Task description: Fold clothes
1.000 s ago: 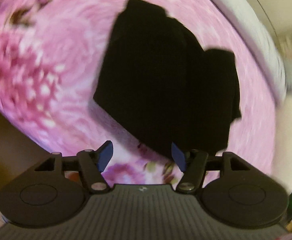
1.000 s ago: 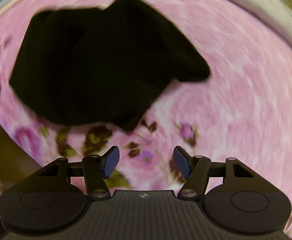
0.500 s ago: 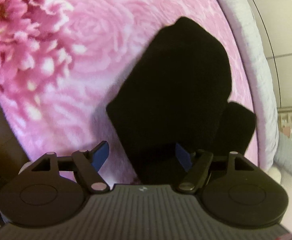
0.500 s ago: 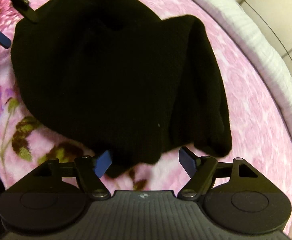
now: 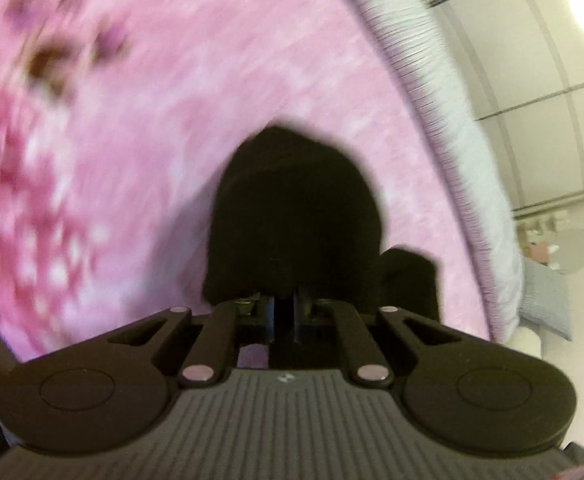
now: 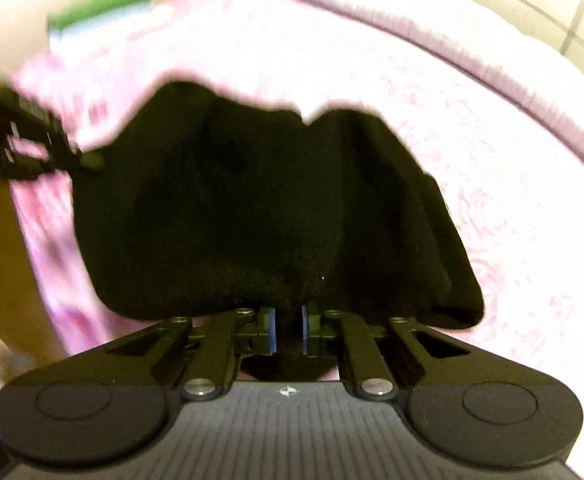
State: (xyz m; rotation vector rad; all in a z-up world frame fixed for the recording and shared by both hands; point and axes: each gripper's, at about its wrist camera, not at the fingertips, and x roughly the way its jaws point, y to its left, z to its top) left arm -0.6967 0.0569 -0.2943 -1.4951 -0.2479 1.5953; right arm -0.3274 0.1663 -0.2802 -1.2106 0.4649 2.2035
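Observation:
A black knitted garment (image 5: 296, 208) lies bunched on a pink flowered blanket (image 5: 131, 140). My left gripper (image 5: 283, 314) is shut on the garment's near edge, with dark fabric pinched between the blue pads. In the right wrist view the same garment (image 6: 271, 208) spreads wide and sags between two held points. My right gripper (image 6: 287, 322) is shut on its near hem, cloth filling the narrow gap between the pads. The left gripper (image 6: 85, 160) shows blurred at the far left there, gripping the garment's other corner. The garment's underside is hidden.
The pink blanket (image 6: 492, 160) covers a bed whose pale quilted edge (image 5: 452, 120) runs along the right. Beyond it stand light wardrobe doors (image 5: 532, 60) and a small round table (image 5: 572, 248). A green and white object (image 6: 99, 4) lies at the bed's far left.
Both grippers went from open beside the garment to shut on its near edge. Both views have tipped up, and the garment's near edge now hangs from the pads.

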